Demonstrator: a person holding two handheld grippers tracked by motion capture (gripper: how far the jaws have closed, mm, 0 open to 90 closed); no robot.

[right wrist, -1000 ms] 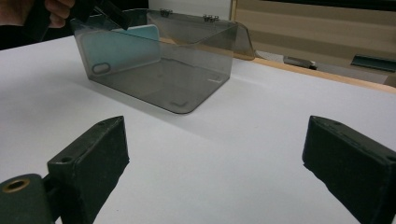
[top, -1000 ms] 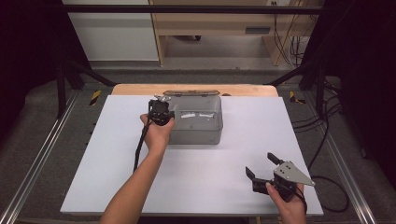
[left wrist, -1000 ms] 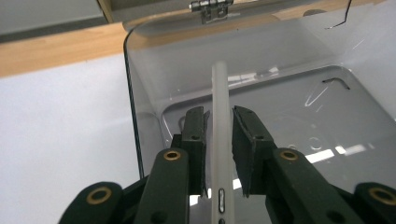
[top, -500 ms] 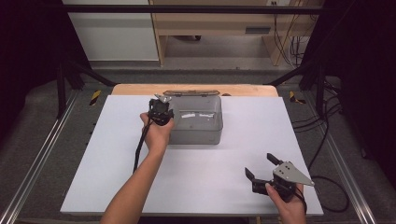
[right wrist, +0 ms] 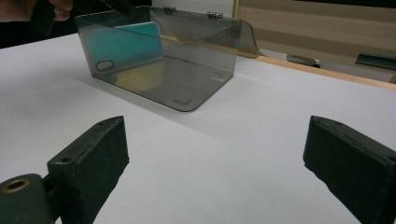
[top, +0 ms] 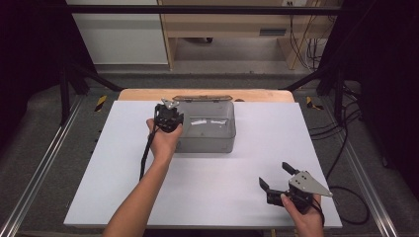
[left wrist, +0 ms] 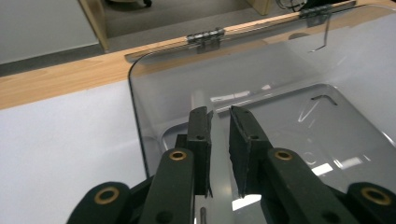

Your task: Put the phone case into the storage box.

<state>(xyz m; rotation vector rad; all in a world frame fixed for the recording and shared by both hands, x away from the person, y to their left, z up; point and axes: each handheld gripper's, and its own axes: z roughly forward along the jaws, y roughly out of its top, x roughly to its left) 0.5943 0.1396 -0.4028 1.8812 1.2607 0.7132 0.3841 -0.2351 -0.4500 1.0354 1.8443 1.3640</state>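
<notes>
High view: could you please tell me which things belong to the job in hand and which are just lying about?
In the job:
- box, lid open
- teal case inside it
- left tool, apparently closed on the case

Lying about:
- right tool, open, idle over the table
- cables on the floor

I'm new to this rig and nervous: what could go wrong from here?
The left gripper seems to pinch the teal phone case by a thin edge inside the clear box; it could slip or fall over. The box is unheld, with the right gripper open far away, so it might slide.
</notes>
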